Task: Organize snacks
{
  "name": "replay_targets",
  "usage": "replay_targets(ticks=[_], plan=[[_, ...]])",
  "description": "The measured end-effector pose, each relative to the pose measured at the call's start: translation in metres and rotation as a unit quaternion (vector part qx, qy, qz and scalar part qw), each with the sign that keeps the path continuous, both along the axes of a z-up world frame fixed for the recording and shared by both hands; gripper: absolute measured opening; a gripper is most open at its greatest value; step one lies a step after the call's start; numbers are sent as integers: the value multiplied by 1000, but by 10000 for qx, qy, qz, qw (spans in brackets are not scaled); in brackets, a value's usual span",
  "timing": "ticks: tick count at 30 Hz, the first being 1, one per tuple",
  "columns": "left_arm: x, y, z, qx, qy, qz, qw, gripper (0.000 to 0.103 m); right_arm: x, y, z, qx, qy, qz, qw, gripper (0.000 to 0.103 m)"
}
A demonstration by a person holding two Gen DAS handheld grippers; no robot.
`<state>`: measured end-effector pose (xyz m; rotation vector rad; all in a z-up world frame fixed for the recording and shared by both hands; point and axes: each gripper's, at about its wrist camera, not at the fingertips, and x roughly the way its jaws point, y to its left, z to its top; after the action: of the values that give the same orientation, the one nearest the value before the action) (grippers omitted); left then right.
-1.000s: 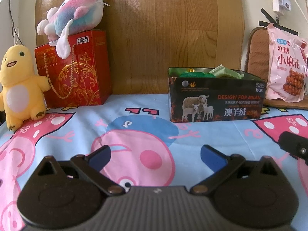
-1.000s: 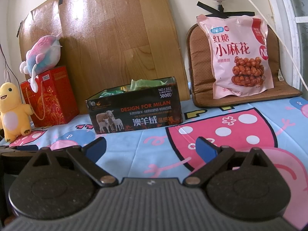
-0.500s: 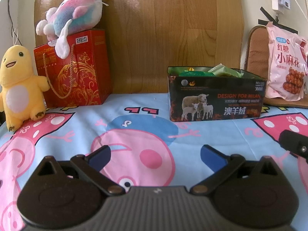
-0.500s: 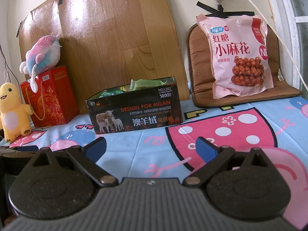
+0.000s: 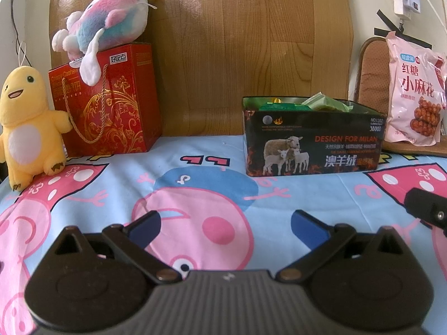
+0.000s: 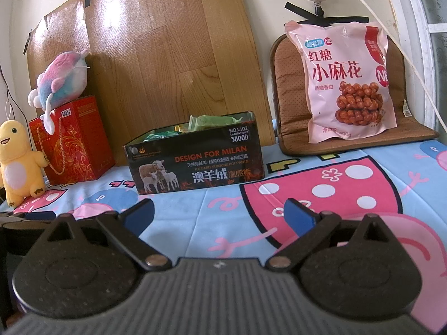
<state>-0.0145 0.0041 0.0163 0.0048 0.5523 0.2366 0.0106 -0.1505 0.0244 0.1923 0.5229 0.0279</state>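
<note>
A black printed box [image 5: 313, 145] [image 6: 195, 164] stands on the cartoon sheet with green snack packets [image 5: 327, 103] [image 6: 212, 121] showing over its rim. A large pink snack bag [image 5: 413, 89] [image 6: 346, 81] leans upright on a brown cushion [image 6: 290, 89] at the right. My left gripper [image 5: 223, 224] hovers low over the sheet, open and empty, well short of the box. My right gripper [image 6: 219, 215] is open too, with nothing between its blue pads, in front of the box and the bag.
A red gift box [image 5: 109, 100] [image 6: 72, 142] at the back left carries a pink and blue plush [image 5: 109, 16] [image 6: 61, 78]. Beside it stands a yellow plush [image 5: 26, 122] [image 6: 16, 162]. A wood panel [image 5: 237, 42] leans on the wall. A cable [image 6: 396, 44] hangs at right.
The left wrist view has shifted very slightly; both grippers stay open and nothing on the sheet has moved.
</note>
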Motion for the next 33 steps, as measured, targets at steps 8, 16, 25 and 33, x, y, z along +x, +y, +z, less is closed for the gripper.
replay_targets(ticks=[8,16,25,33], plan=[[-1,-1,0,38,-18,-50,10000,103,0,0,0,1,1,0,10000,100],[-2,-5,0,206,-65,-65,9997,103,0,0,0,-1,4,-4,10000,100],[-1,-3,1,177,-76,-59,9998,103,0,0,0,3,-1,-10,10000,100],[-2,-5,2,225,-65,-78,9997,103,0,0,-1,8,-1,-20,10000,100]])
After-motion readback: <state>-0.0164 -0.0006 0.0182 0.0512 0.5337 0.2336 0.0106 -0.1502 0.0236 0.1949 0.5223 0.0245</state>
